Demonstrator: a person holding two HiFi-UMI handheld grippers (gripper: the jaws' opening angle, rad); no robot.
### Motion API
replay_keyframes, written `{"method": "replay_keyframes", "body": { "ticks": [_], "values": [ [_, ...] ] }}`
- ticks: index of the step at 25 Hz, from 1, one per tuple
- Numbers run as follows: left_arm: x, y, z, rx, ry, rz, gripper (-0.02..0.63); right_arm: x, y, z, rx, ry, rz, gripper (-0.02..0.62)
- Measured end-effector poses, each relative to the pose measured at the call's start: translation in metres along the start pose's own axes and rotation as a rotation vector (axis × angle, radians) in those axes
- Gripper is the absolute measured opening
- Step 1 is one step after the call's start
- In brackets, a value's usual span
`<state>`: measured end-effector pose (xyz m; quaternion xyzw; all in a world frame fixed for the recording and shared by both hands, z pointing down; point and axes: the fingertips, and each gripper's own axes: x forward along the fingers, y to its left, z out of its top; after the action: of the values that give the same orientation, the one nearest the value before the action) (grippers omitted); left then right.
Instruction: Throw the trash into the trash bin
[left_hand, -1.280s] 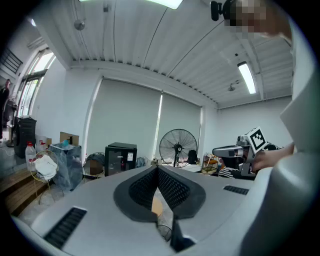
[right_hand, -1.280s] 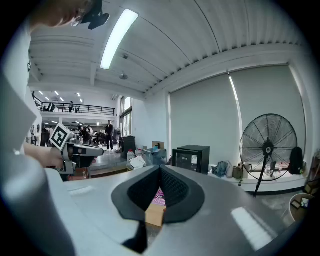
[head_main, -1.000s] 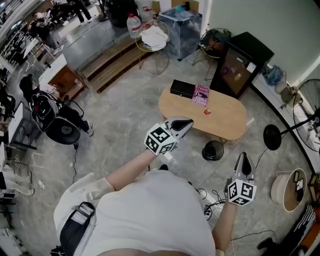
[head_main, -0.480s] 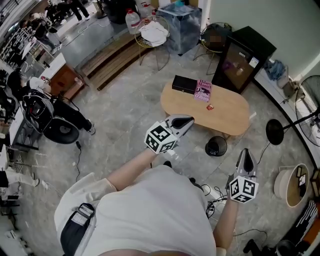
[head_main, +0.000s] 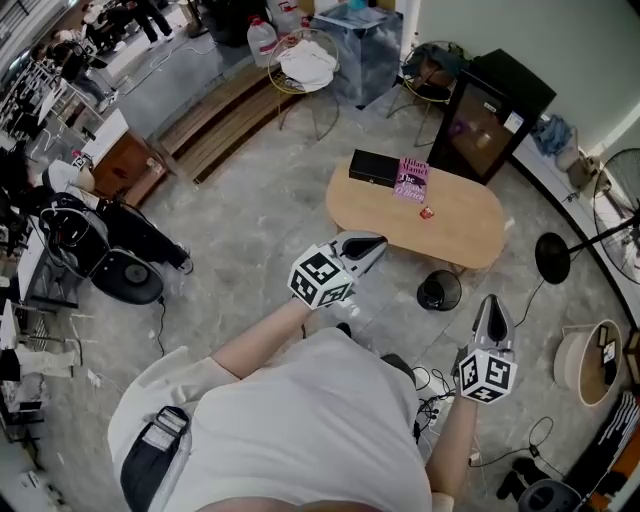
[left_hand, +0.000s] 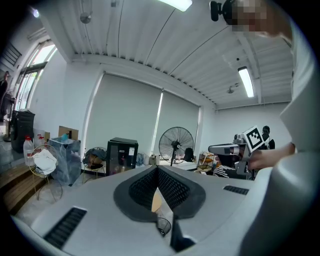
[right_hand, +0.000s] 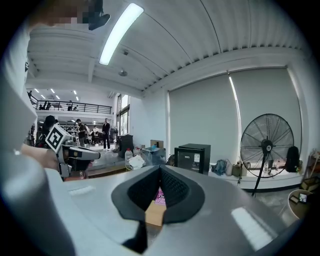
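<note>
A small red piece of trash (head_main: 427, 212) lies on the oval wooden table (head_main: 460, 235), near a pink book (head_main: 411, 180) and a black box (head_main: 375, 168). The black round trash bin (head_main: 438, 291) stands on the floor at the table's near edge. My left gripper (head_main: 376, 241) is shut and empty, held level short of the table's near left end. My right gripper (head_main: 491, 303) is shut and empty too, lower right, beside the bin. In the left gripper view the shut gripper (left_hand: 158, 167) shows the bin (left_hand: 163, 226) below its jaws. In the right gripper view the gripper (right_hand: 160, 168) frames the book (right_hand: 160, 195).
A black mini fridge (head_main: 490, 115) stands behind the table. A floor fan's round base (head_main: 552, 257) is to the right, and a round basket (head_main: 585, 355) further right. Cables and a power strip (head_main: 430, 385) lie on the floor by my feet. A wire chair (head_main: 305, 70) stands at the back.
The person has stepped towards the table, carrying both grippers forward a little. Both grippers stay shut and empty.
</note>
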<state>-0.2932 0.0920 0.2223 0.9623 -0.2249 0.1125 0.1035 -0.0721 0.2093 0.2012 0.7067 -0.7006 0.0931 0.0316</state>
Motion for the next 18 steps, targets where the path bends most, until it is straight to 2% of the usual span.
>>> {"method": "replay_keyframes", "body": {
  "ticks": [10, 18],
  "values": [
    [-0.012, 0.022, -0.009, 0.008, 0.016, -0.046, 0.006, 0.005, 0.021, -0.005, -0.004, 0.019, -0.046, 0.011],
    [0.004, 0.036, -0.013, -0.012, 0.027, -0.039, 0.006, 0.024, 0.01, -0.011, 0.005, 0.043, -0.05, 0.011]
  ]
}}
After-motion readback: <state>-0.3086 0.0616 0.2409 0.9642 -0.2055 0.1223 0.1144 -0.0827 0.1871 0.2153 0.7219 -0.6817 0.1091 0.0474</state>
